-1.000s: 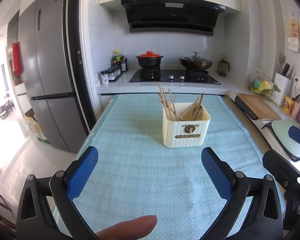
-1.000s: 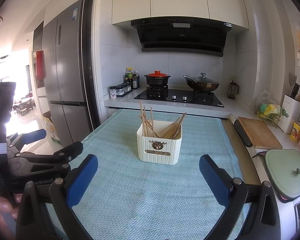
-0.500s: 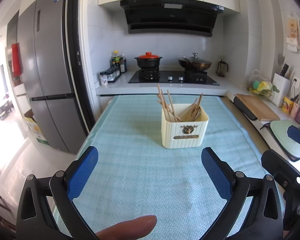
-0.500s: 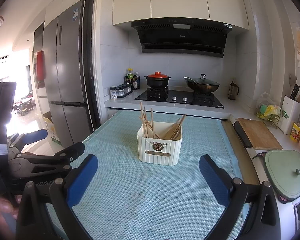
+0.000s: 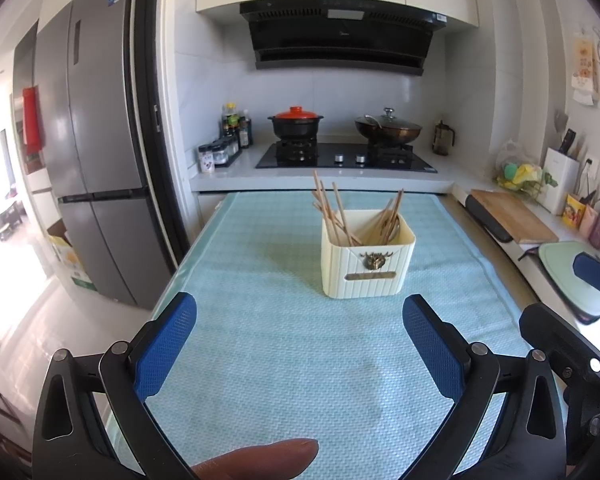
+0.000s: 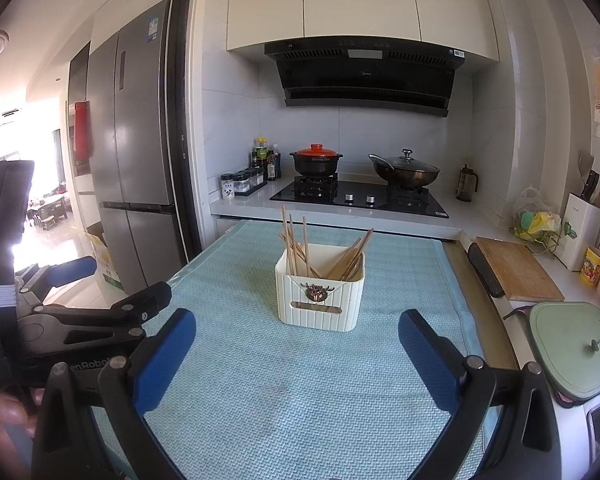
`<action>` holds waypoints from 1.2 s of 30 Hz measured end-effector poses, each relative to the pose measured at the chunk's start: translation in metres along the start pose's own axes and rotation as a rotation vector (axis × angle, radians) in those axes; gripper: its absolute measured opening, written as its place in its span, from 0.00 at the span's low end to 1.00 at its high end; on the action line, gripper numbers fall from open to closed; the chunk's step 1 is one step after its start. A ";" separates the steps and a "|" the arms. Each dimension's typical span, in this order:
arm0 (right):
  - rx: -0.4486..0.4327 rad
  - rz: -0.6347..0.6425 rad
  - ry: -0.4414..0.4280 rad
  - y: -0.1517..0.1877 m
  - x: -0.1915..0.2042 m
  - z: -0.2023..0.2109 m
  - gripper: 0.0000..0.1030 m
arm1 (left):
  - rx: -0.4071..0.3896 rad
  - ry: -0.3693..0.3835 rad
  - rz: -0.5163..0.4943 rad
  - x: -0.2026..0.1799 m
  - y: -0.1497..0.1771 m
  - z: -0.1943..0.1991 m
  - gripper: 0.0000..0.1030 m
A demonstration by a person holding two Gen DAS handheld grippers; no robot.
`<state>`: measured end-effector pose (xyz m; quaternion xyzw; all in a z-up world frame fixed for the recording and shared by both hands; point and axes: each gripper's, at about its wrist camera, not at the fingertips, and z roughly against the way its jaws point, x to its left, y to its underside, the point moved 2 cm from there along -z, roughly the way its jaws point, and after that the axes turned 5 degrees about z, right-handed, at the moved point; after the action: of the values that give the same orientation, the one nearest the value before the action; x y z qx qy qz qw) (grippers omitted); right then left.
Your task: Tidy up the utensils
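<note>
We hold both hand-held grippers low over the tabletop (image 5: 260, 360), which is covered by a light blue cloth (image 6: 300, 380). The left hand-held gripper (image 5: 299, 346) has its blue pads spread wide with nothing between them. The right hand-held gripper (image 6: 297, 354) is spread just as wide and equally empty. A cream holder (image 5: 367, 268) stands upright on the cloth at 12 o'clock from both, well apart from the pads. Wooden chopsticks (image 5: 332, 210) lean in it in two bunches, one tilting toward 11 o'clock, the other toward 1 o'clock. A fingertip (image 5: 268, 458) shows at 6 o'clock in the left view.
</note>
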<state>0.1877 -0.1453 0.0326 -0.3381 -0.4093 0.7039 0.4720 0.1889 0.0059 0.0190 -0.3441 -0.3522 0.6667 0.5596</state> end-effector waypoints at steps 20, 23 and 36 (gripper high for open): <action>-0.006 0.005 0.002 -0.002 -0.002 0.002 1.00 | -0.002 0.002 0.000 0.000 -0.002 -0.001 1.00; -0.006 0.004 0.003 -0.003 -0.003 0.002 1.00 | -0.002 0.003 0.000 0.000 -0.001 -0.001 1.00; -0.003 0.003 0.007 -0.001 -0.005 0.001 1.00 | -0.008 0.001 0.000 -0.001 -0.002 -0.001 1.00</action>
<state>0.1886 -0.1502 0.0350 -0.3418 -0.4082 0.7028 0.4719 0.1910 0.0055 0.0207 -0.3468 -0.3544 0.6651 0.5584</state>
